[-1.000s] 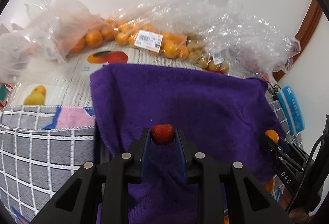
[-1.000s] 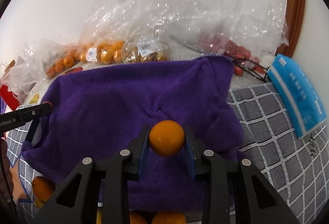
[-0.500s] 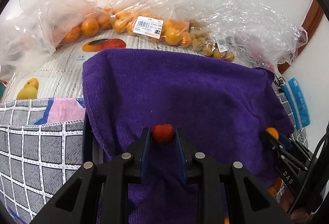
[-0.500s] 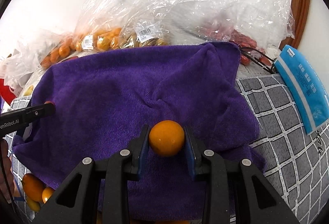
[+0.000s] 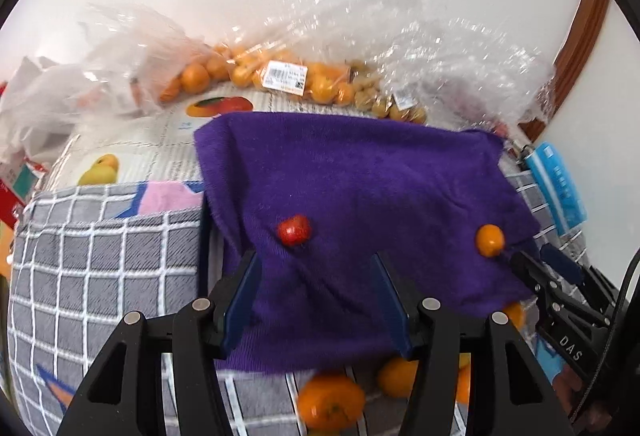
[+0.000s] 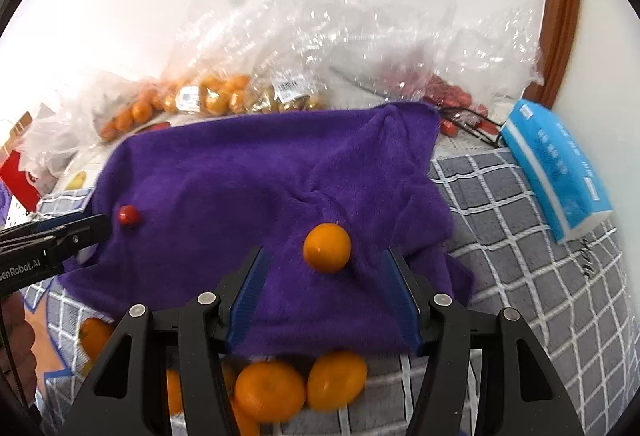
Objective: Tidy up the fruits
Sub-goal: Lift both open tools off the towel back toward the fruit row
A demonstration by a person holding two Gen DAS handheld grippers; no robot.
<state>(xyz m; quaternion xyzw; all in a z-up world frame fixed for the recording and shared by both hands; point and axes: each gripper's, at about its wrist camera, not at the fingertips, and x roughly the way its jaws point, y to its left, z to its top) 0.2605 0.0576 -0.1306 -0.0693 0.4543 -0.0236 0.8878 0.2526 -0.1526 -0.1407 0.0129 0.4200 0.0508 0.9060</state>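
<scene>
A soft surface under a grey cover with a white grid pattern (image 6: 516, 236) carries everything. Directly on it lie a rumpled purple fleece towel (image 5: 360, 188), a blue pack of tissues (image 6: 556, 164) beside the towel, and loose orange mandarins (image 6: 272, 392) at the towel's near edge. Behind it, a fruit-printed white mat (image 5: 168, 140) holds clear plastic bags of oranges (image 5: 280, 76).

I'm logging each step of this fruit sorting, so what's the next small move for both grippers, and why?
Probably back both away. The red fruit and the orange lie on the purple towel, clear of the fingers, with the left gripper and right gripper opening. More oranges wait at the near edge.
</scene>
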